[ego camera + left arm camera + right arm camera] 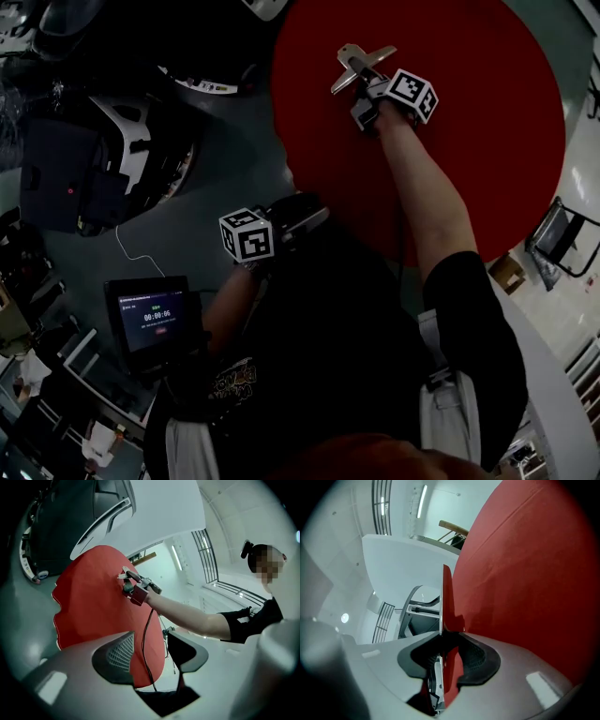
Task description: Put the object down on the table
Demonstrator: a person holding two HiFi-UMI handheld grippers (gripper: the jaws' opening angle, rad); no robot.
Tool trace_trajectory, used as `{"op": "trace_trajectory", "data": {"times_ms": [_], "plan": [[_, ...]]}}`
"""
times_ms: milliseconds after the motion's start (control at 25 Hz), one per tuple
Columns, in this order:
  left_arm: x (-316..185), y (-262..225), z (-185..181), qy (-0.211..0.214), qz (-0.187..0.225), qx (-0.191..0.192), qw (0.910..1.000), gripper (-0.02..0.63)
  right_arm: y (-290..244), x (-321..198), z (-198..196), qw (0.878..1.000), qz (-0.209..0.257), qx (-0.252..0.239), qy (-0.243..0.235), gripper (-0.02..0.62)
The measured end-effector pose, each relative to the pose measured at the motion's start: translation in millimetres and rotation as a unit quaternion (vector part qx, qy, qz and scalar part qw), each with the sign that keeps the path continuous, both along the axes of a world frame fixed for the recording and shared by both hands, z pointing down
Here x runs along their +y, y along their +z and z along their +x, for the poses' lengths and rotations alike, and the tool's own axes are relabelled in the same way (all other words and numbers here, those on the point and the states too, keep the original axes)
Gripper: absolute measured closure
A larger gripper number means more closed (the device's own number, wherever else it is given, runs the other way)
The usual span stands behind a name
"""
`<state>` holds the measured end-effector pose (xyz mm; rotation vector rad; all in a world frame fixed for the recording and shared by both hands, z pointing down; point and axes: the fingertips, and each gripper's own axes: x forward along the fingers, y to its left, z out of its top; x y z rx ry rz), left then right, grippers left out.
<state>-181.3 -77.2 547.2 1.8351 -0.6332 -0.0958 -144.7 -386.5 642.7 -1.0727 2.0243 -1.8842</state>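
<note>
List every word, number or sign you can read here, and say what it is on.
"00:00:05": timer on the screen; last digit uncertain.
Small lines around the timer: too small to read.
Shirt print: too dark to read.
Marker cubes: patterns only, no letters.
The object in the right tool: no print shows.

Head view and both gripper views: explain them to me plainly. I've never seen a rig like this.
There is no robot here: a person holds a two-jaw tool in each hand. The head view looks down from the person's head, and each gripper view looks along one tool's jaws. The right gripper reaches over a round red table, clamped on a thin flat piece seen edge-on. The left gripper, near the body, has its jaws apart with nothing between them. Nothing shows lying on the table.
</note>
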Motion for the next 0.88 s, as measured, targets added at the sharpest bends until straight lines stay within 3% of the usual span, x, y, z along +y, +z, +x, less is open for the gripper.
{"op": "trace_trajectory", "data": {"times_ms": [120, 320, 480, 680, 880], "plan": [[-9, -1, 3, -0.013, 0.002, 0.010, 0.9999, 0.379, 7, -13, -10, 1.000, 0.000, -0.004, -0.015, 0.469], [-12, 0, 13, 0.002, 0.008, 0.016, 0.9998, 0.374, 14, -21, -2, 1.000, -0.015, -0.020, -0.001, 0.463], [-18, 0, 23, 0.006, 0.007, 0.028, 0.9996, 0.373, 14, -17, -2, 0.998, -0.034, -0.051, -0.016, 0.423], [-24, -5, 45, 0.021, 0.006, 0.027, 0.9994, 0.373, 20, -7, 16, 0.995, -0.090, -0.040, -0.013, 0.409], [-24, -7, 56, 0.025, 0.002, 0.035, 0.9991, 0.373, 23, -2, 19, 0.985, -0.161, -0.051, -0.030, 0.344]]}}
